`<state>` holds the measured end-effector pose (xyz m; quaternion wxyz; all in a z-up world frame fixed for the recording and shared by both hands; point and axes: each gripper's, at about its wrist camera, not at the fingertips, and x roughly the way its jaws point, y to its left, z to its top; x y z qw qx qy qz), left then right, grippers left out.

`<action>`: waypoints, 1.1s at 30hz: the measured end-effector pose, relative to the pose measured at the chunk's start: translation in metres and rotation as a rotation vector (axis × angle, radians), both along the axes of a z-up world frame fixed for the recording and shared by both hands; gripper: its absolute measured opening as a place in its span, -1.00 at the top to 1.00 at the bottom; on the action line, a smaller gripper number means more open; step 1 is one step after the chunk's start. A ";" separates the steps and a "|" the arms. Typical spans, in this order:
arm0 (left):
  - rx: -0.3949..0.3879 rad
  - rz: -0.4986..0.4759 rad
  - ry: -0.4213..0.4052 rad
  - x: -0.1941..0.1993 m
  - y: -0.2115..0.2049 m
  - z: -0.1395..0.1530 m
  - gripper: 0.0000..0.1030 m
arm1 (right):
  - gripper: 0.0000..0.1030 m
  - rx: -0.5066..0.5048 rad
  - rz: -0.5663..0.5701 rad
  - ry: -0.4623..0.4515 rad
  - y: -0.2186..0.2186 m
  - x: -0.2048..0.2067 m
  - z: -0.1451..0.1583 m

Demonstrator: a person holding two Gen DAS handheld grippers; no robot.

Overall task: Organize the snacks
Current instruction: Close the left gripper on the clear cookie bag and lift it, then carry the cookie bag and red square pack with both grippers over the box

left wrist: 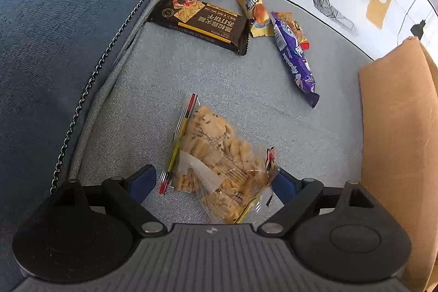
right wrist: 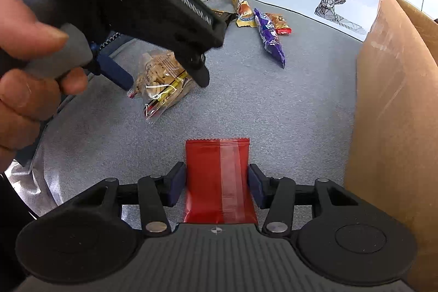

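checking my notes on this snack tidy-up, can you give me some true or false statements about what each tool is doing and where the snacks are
1. The right tool grips a red packet. True.
2. The left tool is clamped shut on the clear cracker bags. False: its fingers are spread, one on each side of the bags.
3. The purple packet lies inside the cardboard box. False: it lies on the grey cushion, beside the box.
4. A brown cracker packet lies farther back on the cushion. True.
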<state>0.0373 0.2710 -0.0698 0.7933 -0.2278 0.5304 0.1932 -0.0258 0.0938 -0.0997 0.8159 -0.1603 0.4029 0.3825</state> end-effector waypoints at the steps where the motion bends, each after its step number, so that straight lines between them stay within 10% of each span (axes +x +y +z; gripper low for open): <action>1: 0.007 -0.005 -0.001 0.000 -0.001 0.000 -0.72 | 0.10 -0.001 0.002 -0.004 0.000 0.000 0.000; 8: 0.044 -0.013 -0.065 -0.001 -0.004 0.010 -0.32 | 0.15 0.028 -0.022 -0.039 -0.003 0.000 0.008; 33: -0.015 0.031 -0.185 -0.008 0.000 0.022 -0.30 | 0.14 0.027 -0.047 -0.046 -0.006 0.003 0.009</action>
